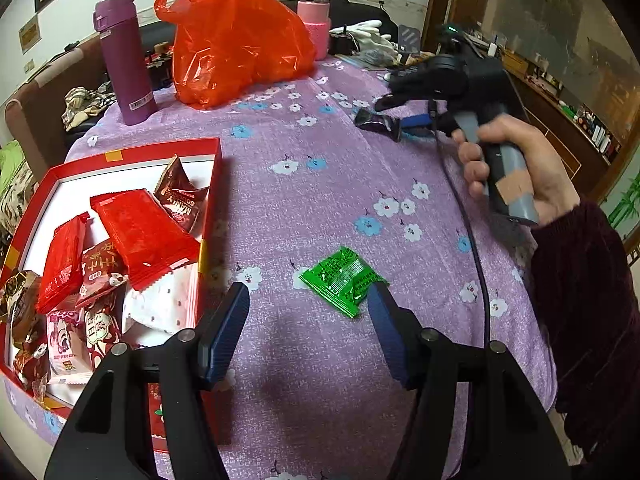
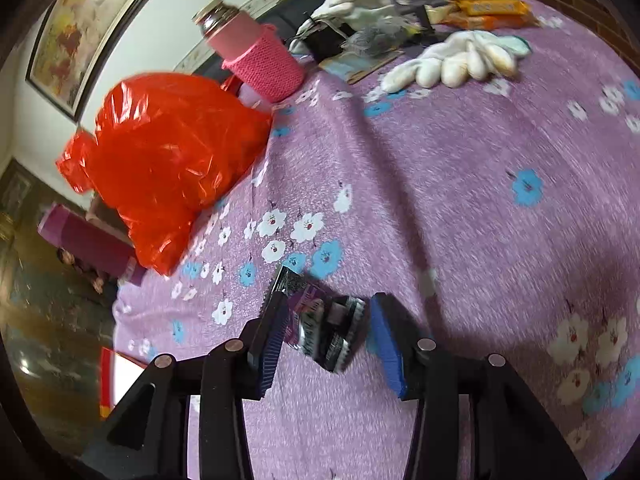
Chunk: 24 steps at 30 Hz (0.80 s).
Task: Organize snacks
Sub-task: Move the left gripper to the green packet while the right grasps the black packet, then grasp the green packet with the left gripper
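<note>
Purple flowered cloth covers the bench [image 1: 320, 200]; left tongs [image 1: 308, 300] stand apart, empty, beside a green packet [image 1: 340, 280] — light, crinkly, best pinched across its flat middle. Right tongs [image 2: 326, 320] straddle a dark packet [image 2: 320, 320] — pads apart.

A box [image 1: 120, 156] is sitting at the left edge of the table [image 1: 320, 184], holding a heap of snack packets [image 1: 140, 232]. Behind it a flask [image 1: 124, 60] is standing upright, with a plastic bag [image 1: 236, 40] to its right and a jar in a knitted sleeve [image 1: 316, 20] just behind the bag; gloves [image 2: 452, 60] are lying further right at the far side. One flat packet [image 1: 344, 280] is lying near the table's front, right of the box, and another packet [image 2: 320, 320] is lying well beyond it toward the right.
</note>
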Tool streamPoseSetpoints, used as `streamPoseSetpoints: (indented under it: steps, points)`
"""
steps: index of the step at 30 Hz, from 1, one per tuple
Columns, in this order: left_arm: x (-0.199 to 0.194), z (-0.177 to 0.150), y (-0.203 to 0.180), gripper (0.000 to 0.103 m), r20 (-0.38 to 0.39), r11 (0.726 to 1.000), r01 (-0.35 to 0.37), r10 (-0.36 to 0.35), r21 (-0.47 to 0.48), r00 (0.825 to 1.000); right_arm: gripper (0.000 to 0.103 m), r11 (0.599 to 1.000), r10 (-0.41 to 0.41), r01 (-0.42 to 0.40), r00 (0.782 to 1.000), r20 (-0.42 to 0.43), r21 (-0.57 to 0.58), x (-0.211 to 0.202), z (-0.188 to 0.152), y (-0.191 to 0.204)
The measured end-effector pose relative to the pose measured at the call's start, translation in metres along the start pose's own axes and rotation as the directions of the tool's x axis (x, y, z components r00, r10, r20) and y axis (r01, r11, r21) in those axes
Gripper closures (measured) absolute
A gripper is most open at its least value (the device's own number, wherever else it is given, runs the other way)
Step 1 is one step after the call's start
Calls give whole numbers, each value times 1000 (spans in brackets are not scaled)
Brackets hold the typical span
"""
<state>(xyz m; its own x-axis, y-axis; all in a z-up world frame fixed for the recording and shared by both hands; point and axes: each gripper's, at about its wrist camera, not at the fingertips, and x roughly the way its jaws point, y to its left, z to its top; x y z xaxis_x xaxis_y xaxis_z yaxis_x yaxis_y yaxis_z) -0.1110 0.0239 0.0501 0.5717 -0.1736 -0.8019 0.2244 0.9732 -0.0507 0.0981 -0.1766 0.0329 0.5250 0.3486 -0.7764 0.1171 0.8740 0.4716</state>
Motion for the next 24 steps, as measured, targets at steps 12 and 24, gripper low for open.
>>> streamPoseSetpoints:
  steps: [12,24]
  points:
    - [6,-1,3,39,-40,999,-38,39,15,998,77,981,-54,44,997,-49,-191,5,-22,25]
    - [47,18,-19,37,-110,991,7,8,133,994,78,940,328,-338,931,-160,-41,-30,-48,-25]
